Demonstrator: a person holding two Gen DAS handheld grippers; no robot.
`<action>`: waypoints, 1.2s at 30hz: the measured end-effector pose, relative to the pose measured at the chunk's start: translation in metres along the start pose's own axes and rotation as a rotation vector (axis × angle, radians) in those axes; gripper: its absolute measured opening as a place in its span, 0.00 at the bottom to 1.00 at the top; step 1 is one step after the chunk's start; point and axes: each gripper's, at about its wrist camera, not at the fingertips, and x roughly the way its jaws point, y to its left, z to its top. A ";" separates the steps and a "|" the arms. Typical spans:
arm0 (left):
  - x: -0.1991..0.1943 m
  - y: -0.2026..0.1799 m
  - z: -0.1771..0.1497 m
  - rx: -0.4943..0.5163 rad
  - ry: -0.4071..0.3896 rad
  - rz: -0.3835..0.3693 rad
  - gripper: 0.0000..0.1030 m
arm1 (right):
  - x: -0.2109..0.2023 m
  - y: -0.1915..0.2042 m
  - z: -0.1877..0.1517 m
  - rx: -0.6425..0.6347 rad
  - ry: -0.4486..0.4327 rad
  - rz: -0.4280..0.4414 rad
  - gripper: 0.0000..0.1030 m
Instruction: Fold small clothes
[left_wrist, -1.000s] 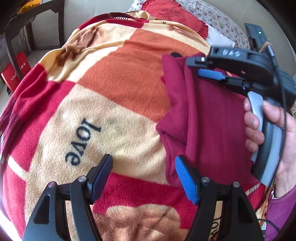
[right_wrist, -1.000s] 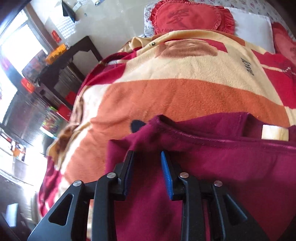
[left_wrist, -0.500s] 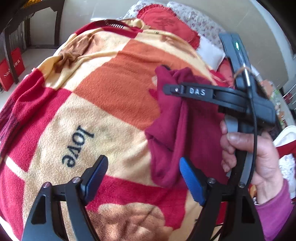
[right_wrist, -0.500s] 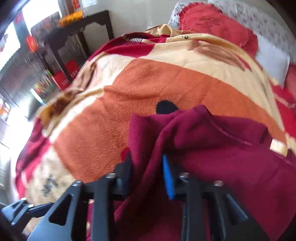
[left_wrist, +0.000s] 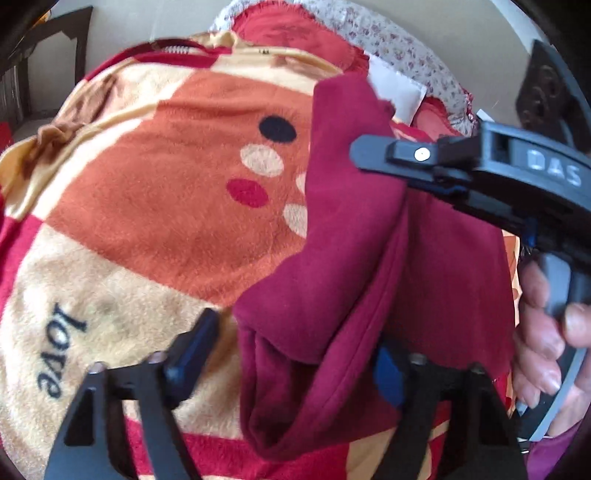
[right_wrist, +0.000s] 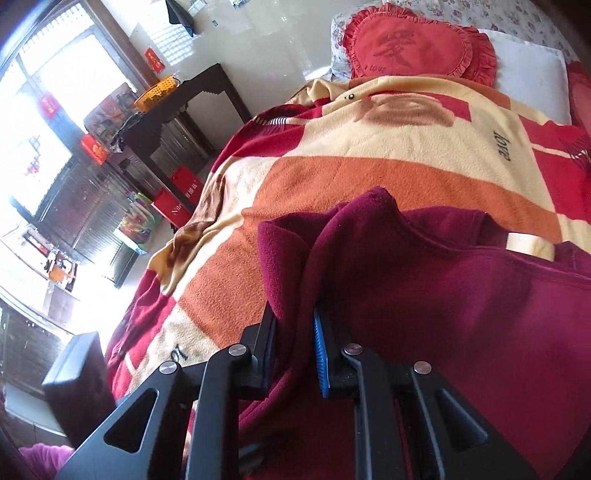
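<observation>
Maroon garment (left_wrist: 354, 258) lay on patterned blanket (left_wrist: 155, 206) on bed, bunched and partly lifted toward right side. Right gripper (right_wrist: 293, 343) pinched raised fold of garment, fingers pressed together on cloth. Left gripper (left_wrist: 291, 354) at garment's near edge, fingers spread and closing, cloth between them, not yet squeezed. Hand (left_wrist: 546, 332) held right gripper's handle. Red heart cushion (right_wrist: 410, 44) at far end of bed.
</observation>
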 end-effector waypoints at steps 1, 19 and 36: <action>0.001 -0.002 0.001 -0.007 0.005 -0.015 0.56 | -0.001 -0.002 0.000 0.004 0.002 0.001 0.01; -0.007 -0.033 -0.011 0.063 -0.043 0.103 0.26 | 0.007 -0.021 -0.008 0.072 0.021 0.011 0.02; -0.008 -0.029 -0.014 0.049 -0.046 0.095 0.22 | 0.061 -0.005 0.018 0.010 0.102 -0.199 0.30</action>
